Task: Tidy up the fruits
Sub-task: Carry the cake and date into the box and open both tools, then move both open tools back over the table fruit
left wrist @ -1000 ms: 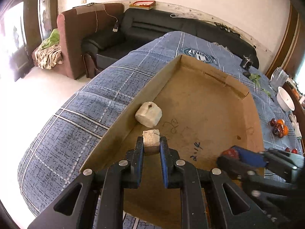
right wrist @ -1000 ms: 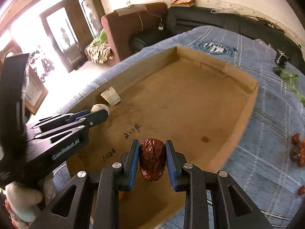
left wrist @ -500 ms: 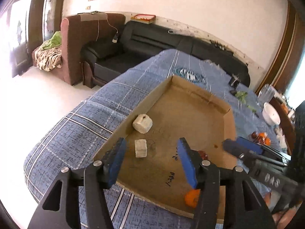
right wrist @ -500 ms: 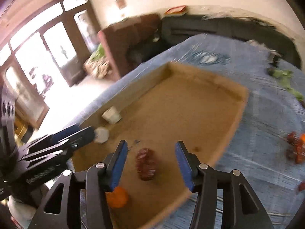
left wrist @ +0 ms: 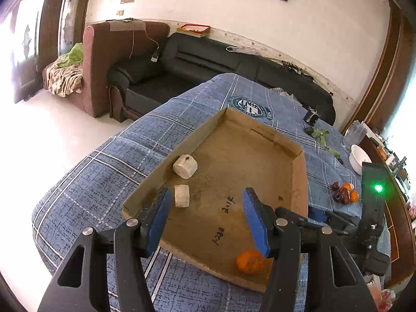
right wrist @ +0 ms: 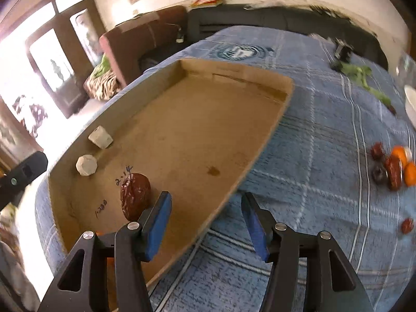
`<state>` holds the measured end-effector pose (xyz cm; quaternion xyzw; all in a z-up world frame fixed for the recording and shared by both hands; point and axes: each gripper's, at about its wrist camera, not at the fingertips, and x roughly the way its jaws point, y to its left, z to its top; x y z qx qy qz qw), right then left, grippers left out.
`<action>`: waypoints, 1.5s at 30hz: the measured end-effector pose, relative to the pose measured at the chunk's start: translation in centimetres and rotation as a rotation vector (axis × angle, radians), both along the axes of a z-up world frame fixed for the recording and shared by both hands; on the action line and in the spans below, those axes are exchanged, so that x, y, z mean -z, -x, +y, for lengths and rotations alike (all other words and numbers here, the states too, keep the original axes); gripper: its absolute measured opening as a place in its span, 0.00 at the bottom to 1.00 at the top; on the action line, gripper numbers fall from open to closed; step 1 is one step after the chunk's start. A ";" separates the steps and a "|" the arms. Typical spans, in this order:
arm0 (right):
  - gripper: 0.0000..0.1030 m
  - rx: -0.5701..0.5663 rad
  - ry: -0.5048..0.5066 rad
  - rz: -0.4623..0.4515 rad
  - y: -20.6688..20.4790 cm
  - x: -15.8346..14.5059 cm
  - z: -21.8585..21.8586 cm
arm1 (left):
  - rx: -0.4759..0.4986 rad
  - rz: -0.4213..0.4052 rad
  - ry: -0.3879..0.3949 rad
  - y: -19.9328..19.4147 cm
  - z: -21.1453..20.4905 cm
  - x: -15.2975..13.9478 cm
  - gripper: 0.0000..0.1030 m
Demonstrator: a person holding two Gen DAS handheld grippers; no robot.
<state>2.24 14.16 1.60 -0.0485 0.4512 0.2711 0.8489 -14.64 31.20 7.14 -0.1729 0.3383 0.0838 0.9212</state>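
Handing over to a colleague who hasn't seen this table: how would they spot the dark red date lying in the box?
Find the shallow brown cardboard box on the blue checked tablecloth. At its near end, beside handwritten black numbers, lies the wrinkled dark red date. Unlike the two pale, chalky chunks along the left wall, it is glossy, oval and reddish brown.

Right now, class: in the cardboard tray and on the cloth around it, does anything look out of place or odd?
Yes. A cluster of dates and oranges still lies loose on the blue cloth, outside the cardboard tray. Green leaf scraps are strewn farther back. The tray floor carries a dark stain.
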 end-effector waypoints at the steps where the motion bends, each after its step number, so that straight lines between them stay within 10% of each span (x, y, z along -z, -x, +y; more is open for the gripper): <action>1: 0.55 -0.006 0.020 -0.017 -0.2 -0.1 0.3 | 0.000 0.000 0.002 0.0 0.0 0.0 0.55; 7: 0.49 -0.034 0.146 -0.113 -1.4 0.6 1.8 | 0.021 0.008 0.011 -0.3 -0.3 0.4 0.55; 16: 0.49 0.012 0.058 -0.078 -3.2 -0.6 0.2 | 0.036 -0.002 -0.010 -0.2 -1.7 -0.8 0.56; 30: 0.73 0.349 -0.162 -0.059 -3.0 -5.1 -23.4 | 0.250 0.004 -0.060 -2.5 -10.5 -2.2 0.64; 41: 0.73 0.569 -0.224 -0.001 -3.4 -0.7 -34.1 | 0.481 0.067 -0.114 -6.4 -21.7 -0.3 0.64; 45: 0.50 0.540 -0.140 -0.018 -3.3 0.2 -33.4 | 0.571 0.093 -0.170 -7.6 -25.8 0.9 0.64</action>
